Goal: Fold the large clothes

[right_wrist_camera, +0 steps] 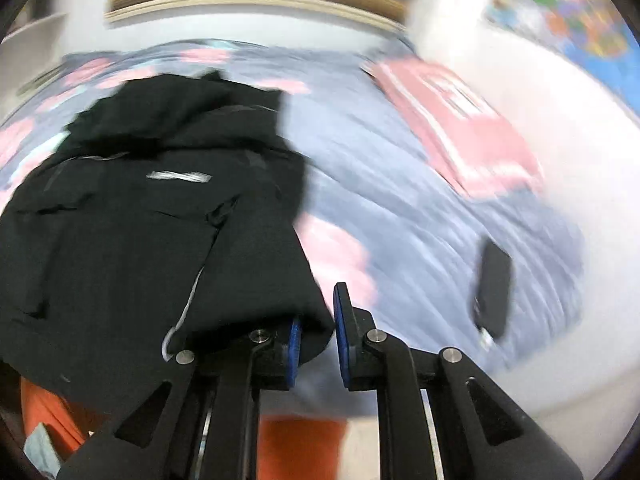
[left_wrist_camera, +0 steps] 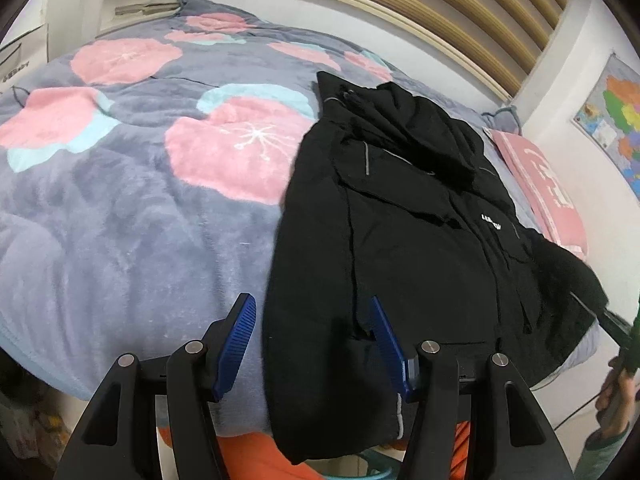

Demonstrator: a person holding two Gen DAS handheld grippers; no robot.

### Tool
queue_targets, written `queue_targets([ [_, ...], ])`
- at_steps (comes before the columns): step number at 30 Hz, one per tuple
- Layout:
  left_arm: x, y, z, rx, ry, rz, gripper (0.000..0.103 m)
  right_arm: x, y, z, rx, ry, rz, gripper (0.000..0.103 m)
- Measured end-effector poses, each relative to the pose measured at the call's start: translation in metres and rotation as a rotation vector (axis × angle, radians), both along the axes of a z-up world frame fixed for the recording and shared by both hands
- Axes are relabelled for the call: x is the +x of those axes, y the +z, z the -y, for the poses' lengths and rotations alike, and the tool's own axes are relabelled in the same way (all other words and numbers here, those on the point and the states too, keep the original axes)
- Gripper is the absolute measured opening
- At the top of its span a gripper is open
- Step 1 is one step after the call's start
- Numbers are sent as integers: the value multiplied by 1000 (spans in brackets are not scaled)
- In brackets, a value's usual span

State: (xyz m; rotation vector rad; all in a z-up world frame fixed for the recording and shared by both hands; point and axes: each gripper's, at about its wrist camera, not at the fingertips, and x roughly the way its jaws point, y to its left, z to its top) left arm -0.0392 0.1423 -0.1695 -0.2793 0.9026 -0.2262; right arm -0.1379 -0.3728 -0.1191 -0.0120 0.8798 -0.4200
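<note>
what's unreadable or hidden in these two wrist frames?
- Black jacket chest print: too small in the left wrist view, motion-smeared in the right.
- Jacket hem: hangs past the blanket edge behind the left gripper.
- Right gripper: grip on the jacket unclear; cloth covers one finger.
- Dark flat object: blurred, unidentifiable.
- Wall map: cut by the frame edge.

Left hand-held gripper [left_wrist_camera: 312, 344] gapes wide — right hand-held gripper [right_wrist_camera: 318, 336] narrower.
</note>
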Motion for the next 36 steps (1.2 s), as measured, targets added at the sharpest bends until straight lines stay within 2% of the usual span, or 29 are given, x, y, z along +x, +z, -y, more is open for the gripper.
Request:
queue_targets([
  [2, 1, -1, 3, 7, -5, -5, 61, -15, -13, 27, 103, -17, -27, 27],
  [4, 3, -2, 4, 17, -5, -12, 61, -29, -27, 47, 197, -35, -37, 47],
  [6, 4, -3, 5, 35, -3, -19, 61, -43, -34, 52, 228, -24, -50, 52],
  [11, 3, -3, 6, 64, -9, -22, 61, -53, -16, 52, 241, 21, -12, 53],
  [13, 4, -3, 5, 63, -3, -24, 61, -49, 1, 41, 201, 58, -2, 53],
  [17, 3, 4, 4, 9, -6, -7, 61, -43, 34, 23, 87, 128, -4, 53],
  [19, 2, 9, 8, 26, -16, 3, 61, -46, 49, 22, 17, 134, -32, 53],
  [21, 3, 12, 12, 56, -28, 10, 61, -57, 61, 31, -13, 108, -42, 53],
  [24, 6, 14, 21, 68, -53, 18, 61, -73, 82, 54, 42, 65, 30, 54],
  [26, 10, 15, 26, 54, -68, 24, 61, -68, 85, 61, 105, 66, 92, 56],
  [28, 16, 16, 33, 32, -72, 35, 61, -45, 71, 57, 200, 112, 129, 56],
  [30, 21, 14, 39, 20, -72, 24, 61, -11, 44, 46, 264, 167, 103, 56],
  [33, 31, 4, 44, 1, -75, -3, 61, 43, -15, 26, 256, 193, -31, 55],
  [35, 43, -15, 47, 48, -61, -101, 60, 67, -59, 24, 237, 139, -137, 54],
  [36, 47, -24, 47, 52, -61, -141, 60, 70, -73, 26, 265, 129, -161, 54],
])
